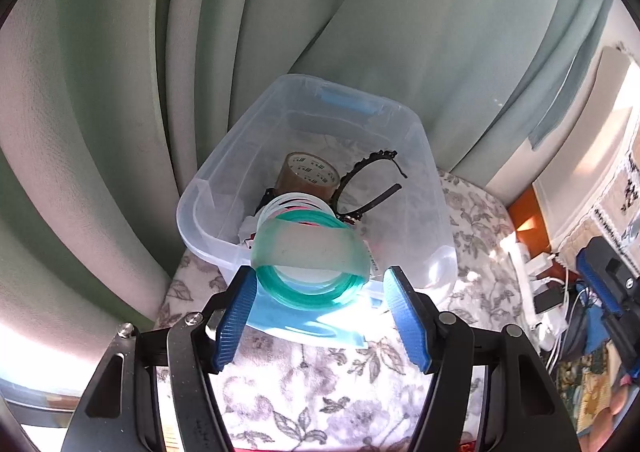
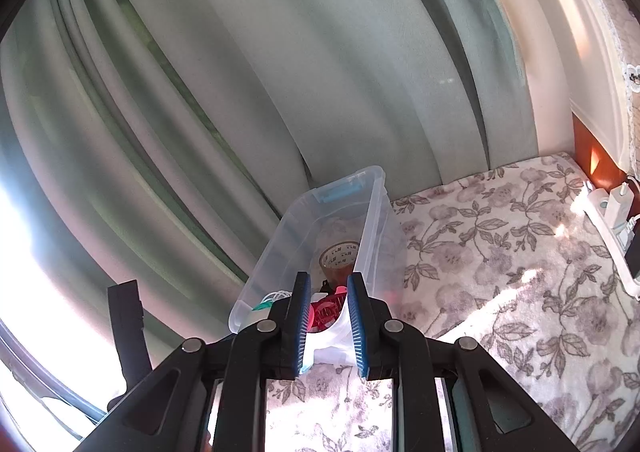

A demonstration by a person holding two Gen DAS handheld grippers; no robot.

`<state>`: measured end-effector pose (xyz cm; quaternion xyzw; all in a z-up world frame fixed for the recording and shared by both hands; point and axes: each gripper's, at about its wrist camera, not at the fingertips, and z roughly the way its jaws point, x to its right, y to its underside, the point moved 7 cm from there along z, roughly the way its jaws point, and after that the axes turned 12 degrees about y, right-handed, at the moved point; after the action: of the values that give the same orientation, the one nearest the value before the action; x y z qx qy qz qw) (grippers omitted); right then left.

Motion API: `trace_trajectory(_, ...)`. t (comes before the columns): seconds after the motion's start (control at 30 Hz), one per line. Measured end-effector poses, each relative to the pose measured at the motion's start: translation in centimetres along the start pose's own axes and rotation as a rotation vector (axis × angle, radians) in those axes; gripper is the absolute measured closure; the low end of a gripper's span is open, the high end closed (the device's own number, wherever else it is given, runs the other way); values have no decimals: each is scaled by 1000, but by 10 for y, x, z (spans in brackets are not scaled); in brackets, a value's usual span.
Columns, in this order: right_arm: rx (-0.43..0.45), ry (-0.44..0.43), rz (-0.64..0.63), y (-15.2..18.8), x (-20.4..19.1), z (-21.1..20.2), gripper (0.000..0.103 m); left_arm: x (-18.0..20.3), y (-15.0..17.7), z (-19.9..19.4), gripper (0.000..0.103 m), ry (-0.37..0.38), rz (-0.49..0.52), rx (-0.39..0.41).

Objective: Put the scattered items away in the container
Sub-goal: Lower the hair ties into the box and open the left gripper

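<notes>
A clear plastic container (image 1: 400,140) with blue handles stands on a floral blanket against green curtains. Inside lie a brown tape roll (image 1: 310,174), a black headband (image 1: 372,180) and a stack of teal and white rings (image 1: 308,252) that leans on the near wall. My left gripper (image 1: 324,316) is open and empty just in front of the rings. In the right wrist view the container (image 2: 376,212) shows from its near corner, with the tape roll (image 2: 340,256) and red items (image 2: 326,310) inside. My right gripper (image 2: 328,326) is nearly shut around the container's near corner.
The floral blanket (image 2: 500,272) spreads out to the right of the container. A white power strip (image 2: 608,220) with plugs and cables lies at its far right edge. Green curtains (image 1: 120,132) hang close behind and left of the container.
</notes>
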<state>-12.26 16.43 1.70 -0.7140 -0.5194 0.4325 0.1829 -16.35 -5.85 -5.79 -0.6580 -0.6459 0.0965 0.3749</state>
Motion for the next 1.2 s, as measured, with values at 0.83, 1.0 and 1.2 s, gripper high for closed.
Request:
trace_trajectory(0.83,-60,28,61,7,25,25,81,17,-25,29,42,-24,24,38)
trace_trajectory(1.0,-71,43,71,8,33,28,81,24,-36,41,46,8,5,32)
trace_trajectory(1.2,-78,53,71,6,37,32,81,33,-42,44,52,37,-5,33)
